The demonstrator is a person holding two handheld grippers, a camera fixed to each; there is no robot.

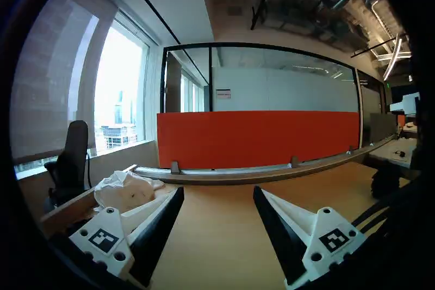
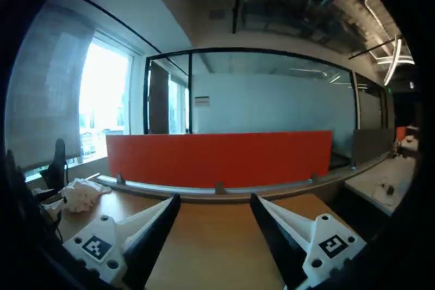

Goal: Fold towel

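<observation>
Wooden desk | left hand-held gripper, right hand-held gripper level, spread wide (empty) | towel crumpled, window side

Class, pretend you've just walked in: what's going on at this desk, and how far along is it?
Two hand-held grippers hover over a wooden desk. The left gripper and the right gripper are both open and hold nothing. The white towel lies crumpled at the desk's far left, near the window, untouched, so folding has not begun. An orange divider runs along the desk's back edge.
</observation>
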